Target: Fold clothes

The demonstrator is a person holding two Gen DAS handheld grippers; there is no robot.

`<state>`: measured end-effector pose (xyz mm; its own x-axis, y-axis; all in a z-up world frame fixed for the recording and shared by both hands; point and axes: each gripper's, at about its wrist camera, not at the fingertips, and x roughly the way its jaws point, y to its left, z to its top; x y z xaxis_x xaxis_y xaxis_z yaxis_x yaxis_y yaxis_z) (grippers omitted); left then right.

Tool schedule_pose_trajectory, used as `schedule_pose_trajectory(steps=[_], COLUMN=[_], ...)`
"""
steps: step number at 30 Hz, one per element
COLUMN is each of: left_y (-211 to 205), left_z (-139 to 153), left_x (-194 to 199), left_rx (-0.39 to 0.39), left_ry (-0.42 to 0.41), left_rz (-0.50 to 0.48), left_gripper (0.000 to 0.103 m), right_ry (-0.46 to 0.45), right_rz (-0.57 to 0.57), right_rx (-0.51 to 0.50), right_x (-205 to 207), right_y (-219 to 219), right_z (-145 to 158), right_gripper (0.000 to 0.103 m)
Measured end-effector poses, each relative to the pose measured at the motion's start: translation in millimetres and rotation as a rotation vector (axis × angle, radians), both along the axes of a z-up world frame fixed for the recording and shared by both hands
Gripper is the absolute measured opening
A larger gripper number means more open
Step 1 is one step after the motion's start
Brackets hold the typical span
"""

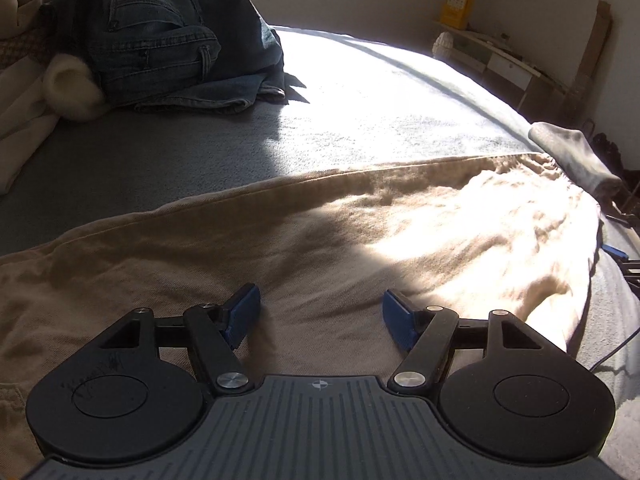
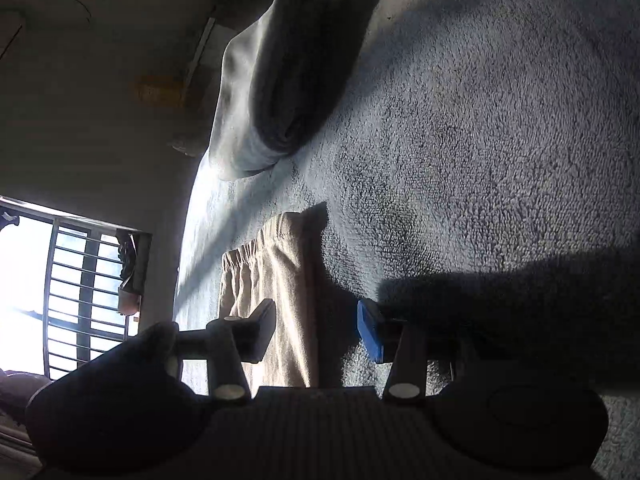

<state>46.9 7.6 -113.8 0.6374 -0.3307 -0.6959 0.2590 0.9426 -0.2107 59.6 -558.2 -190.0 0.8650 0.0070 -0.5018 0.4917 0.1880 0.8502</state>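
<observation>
Beige trousers [image 1: 280,240] flat on bed [image 1: 360,92].
Left tongs [image 1: 318,314] wide, empty, above the fabric; right tongs [image 2: 316,330] parted, empty.

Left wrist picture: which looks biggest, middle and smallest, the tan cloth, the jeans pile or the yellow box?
1. Tan cloth, though it lies nearest the camera.
2. Jeans pile.
3. Yellow box, far away at the wall, so it looks tiny.

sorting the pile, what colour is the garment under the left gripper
Beige, plain, no pattern; the garment shows best in the left wrist view.
</observation>
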Motion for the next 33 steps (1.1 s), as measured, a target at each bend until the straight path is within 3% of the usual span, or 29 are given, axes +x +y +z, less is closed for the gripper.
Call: schedule_pose_trajectory(steps=[6, 12, 16, 19, 21, 24, 29, 33], left_y=[3, -2, 0, 4, 4, 4, 5, 4], left_z=[0, -1, -1, -1, -1, 0, -1, -2], left_x=[0, -4, -5, -5, -6, -6, -7, -8], left_rx=[-0.029, 0.006, -0.013, -0.027, -0.03, -0.03, -0.034, -0.031], left_ry=[0.004, -0.013, -0.012, -0.009, -0.009, -0.011, -0.017, -0.023], left_rz=[0.003, -0.013, -0.005, -0.001, 0.0, 0.001, 0.007, 0.01], left_gripper=[0.071, 0.073, 0.073, 0.073, 0.073, 0.073, 0.073, 0.073], right_ry=[-0.081, -0.067, -0.055, -0.034, 0.002, 0.018, -0.057, -0.155], right_rz=[0.088, 0.151, 0.147, 0.153, 0.164, 0.168, 0.186, 0.292], right_rx=[0.034, -0.015, -0.057, -0.101, -0.149, -0.193, -0.249, -0.273], right_x=[41, 75, 81, 81, 76, 71, 47, 47], right_y=[-33, -40, -35, -28, -19, -10, 5, 38], right_z=[-14, -8, -2, 3, 9, 18, 42, 77], right_gripper=[0.047, 0.047, 0.045, 0.039, 0.024, 0.012, 0.009, 0.009])
